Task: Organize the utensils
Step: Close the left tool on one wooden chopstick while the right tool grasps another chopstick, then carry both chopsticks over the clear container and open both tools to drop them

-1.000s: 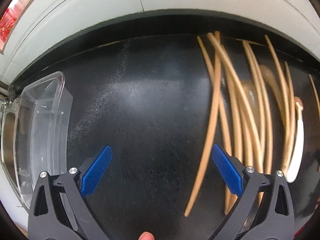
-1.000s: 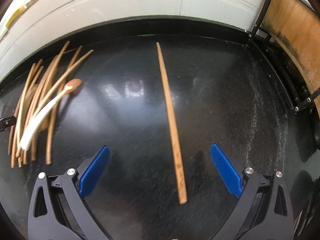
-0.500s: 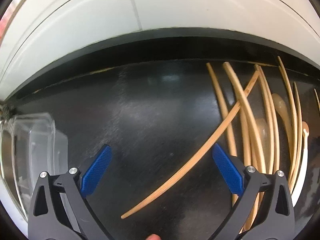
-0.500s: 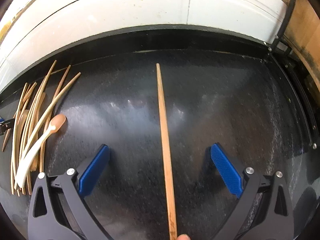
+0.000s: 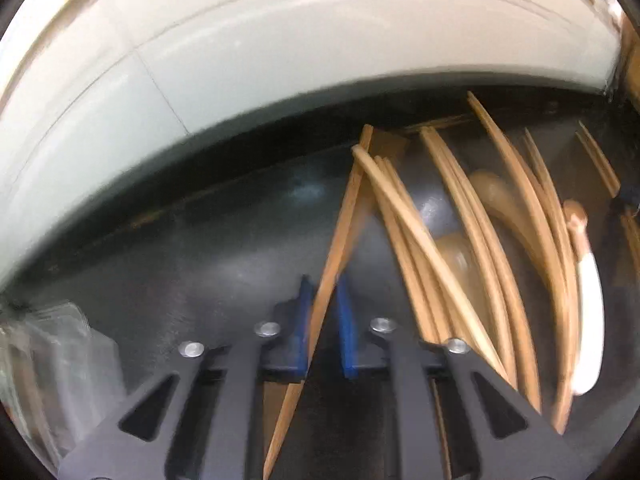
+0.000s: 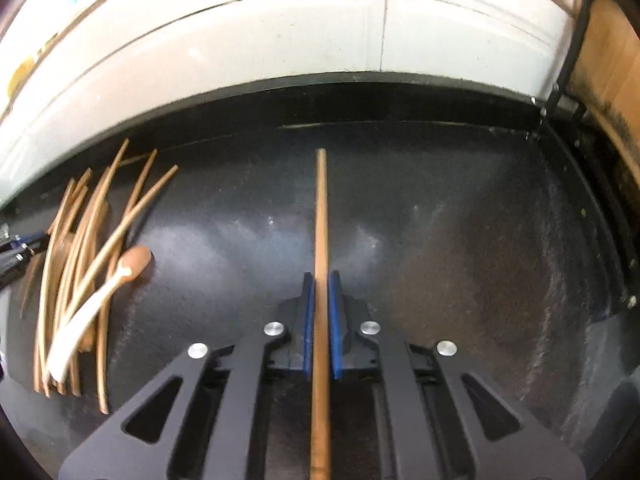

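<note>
My left gripper (image 5: 323,280) is closing its blue pads on a single bamboo chopstick (image 5: 344,208), which runs slanted between them, up to the pile's left edge. Right of it lies the pile of chopsticks (image 5: 480,240), with a wooden spoon (image 5: 492,192) and a white-handled spoon (image 5: 588,320) among them. In the right wrist view my right gripper (image 6: 321,276) is shut on a darker chopstick (image 6: 321,208) that points straight away over the black counter (image 6: 460,240). The same pile (image 6: 76,264) and white-handled spoon (image 6: 100,292) lie far to its left.
A clear plastic container (image 5: 52,364) stands at the lower left of the left wrist view. A white tiled wall (image 6: 280,40) closes the back of the counter. A black metal frame (image 6: 576,40) and a wooden board (image 6: 608,60) stand at the right edge.
Both grippers went from wide open to closed, each around one chopstick. The left one swung right towards the pile and rolled; the right one lined up over the lone chopstick.
</note>
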`<action>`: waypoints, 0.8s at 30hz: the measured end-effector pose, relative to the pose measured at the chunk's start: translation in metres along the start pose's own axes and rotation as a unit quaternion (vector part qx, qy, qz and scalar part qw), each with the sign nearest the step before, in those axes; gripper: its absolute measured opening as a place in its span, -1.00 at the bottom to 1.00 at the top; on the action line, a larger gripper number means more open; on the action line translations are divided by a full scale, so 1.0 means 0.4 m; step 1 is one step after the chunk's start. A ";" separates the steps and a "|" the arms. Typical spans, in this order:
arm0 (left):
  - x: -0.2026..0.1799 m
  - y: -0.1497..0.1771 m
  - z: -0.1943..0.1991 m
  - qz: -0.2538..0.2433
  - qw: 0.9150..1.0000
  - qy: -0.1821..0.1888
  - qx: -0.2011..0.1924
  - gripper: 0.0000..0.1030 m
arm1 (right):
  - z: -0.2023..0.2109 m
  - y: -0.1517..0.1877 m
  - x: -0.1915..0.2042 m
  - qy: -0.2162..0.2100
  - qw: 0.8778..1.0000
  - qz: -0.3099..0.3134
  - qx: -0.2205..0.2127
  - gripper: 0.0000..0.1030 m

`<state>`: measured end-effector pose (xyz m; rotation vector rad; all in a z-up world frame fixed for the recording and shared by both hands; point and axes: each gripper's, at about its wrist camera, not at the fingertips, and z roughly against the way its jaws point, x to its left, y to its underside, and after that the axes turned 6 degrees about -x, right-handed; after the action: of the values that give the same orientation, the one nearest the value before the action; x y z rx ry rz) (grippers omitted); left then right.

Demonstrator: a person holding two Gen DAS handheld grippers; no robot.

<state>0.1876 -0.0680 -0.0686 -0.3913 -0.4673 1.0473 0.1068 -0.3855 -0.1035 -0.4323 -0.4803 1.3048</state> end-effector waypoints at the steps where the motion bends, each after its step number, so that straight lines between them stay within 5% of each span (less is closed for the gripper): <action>1: -0.009 0.000 0.002 -0.009 1.000 0.000 -0.005 -0.81 | 0.000 -0.002 -0.002 -0.004 1.000 0.000 -0.002 -0.85; 10: 0.047 -0.010 0.103 0.092 0.994 0.054 -0.021 -0.89 | 0.070 -0.052 -0.027 -0.027 0.999 -0.044 0.001 -0.86; 24: 0.095 0.046 0.358 0.170 0.983 0.042 -0.062 -0.88 | 0.247 -0.035 0.074 -0.114 0.993 -0.008 -0.040 -0.86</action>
<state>0.1125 -0.0133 0.0482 -0.6400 -0.3984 1.3305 0.0682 -0.3563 -0.0115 -0.3465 -0.7285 1.3297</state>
